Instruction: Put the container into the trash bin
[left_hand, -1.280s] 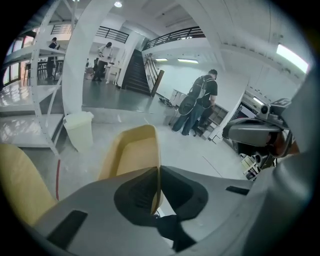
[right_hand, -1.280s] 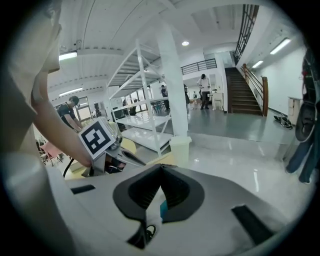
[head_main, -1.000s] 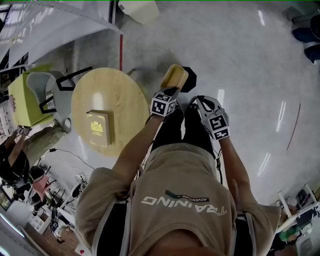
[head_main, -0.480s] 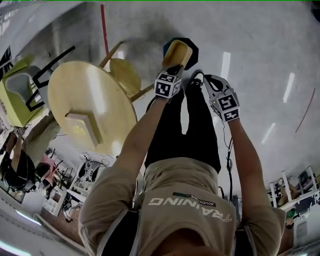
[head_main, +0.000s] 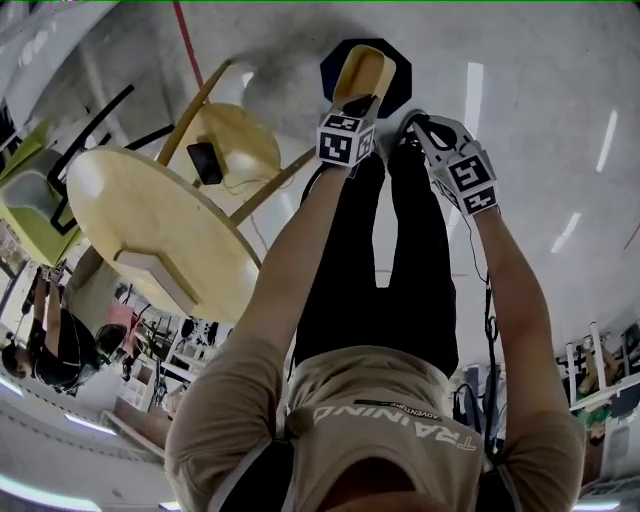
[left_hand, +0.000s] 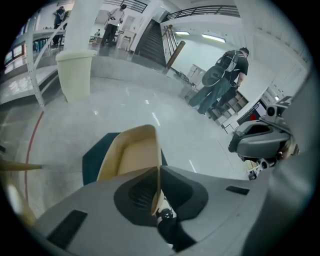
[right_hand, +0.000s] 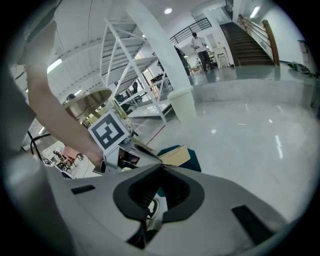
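container (head_main: 362, 78) is being pinched by the left claw (left_hand: 156, 174), hanging straight over the trash bin (head_main: 333, 68) at top centre; right claw (right_hand: 161, 168) is being held closed on nothing.

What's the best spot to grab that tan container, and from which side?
Grip the container by its thin side wall, from the near end, one jaw inside and one outside. Its open body looks too wide to span, and the left gripper holds it exactly this way.

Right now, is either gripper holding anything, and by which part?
The left gripper is shut on the tan container, pinching one thin side wall at its edge. The right gripper has its jaws together on nothing.
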